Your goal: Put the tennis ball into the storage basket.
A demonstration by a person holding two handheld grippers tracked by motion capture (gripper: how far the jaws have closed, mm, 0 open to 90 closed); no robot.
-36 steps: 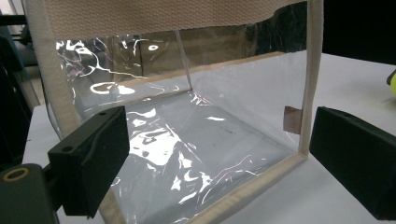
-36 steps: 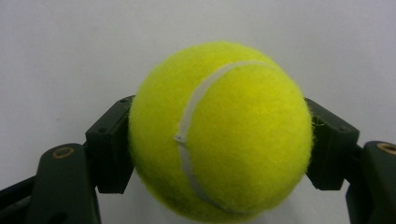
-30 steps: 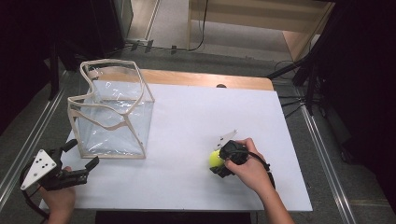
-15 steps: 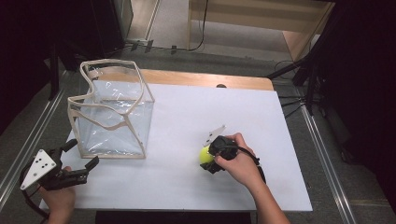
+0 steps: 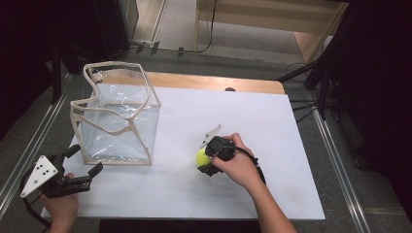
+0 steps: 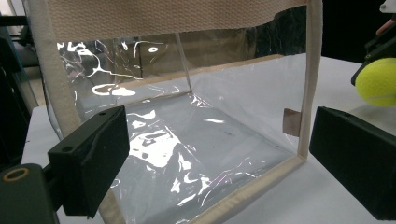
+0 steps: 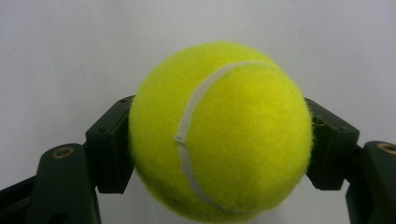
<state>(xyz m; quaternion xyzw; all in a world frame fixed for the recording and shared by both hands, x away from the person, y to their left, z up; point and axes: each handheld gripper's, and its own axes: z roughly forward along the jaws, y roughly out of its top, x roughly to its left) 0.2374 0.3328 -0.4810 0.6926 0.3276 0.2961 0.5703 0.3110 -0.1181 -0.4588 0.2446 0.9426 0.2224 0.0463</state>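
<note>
from above, the right gripper (image 5: 208, 158) squeezes a yellow tennis ball (image 5: 202, 155) over the white table (image 5: 272, 126). the clear bag (image 5: 116, 121) stands well apart, on the left gripper's side, mouth up.

in the left gripper view, the left gripper (image 6: 219, 158) gapes wide and holds nothing, just in front of the bag's wall.

in the right gripper view, both jaws press the ball's sides. i think the ball goes to the bag next.

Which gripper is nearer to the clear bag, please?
Left. The left gripper sits open just before the clear bag; the right gripper, holding the tennis ball, is farther right.
</note>
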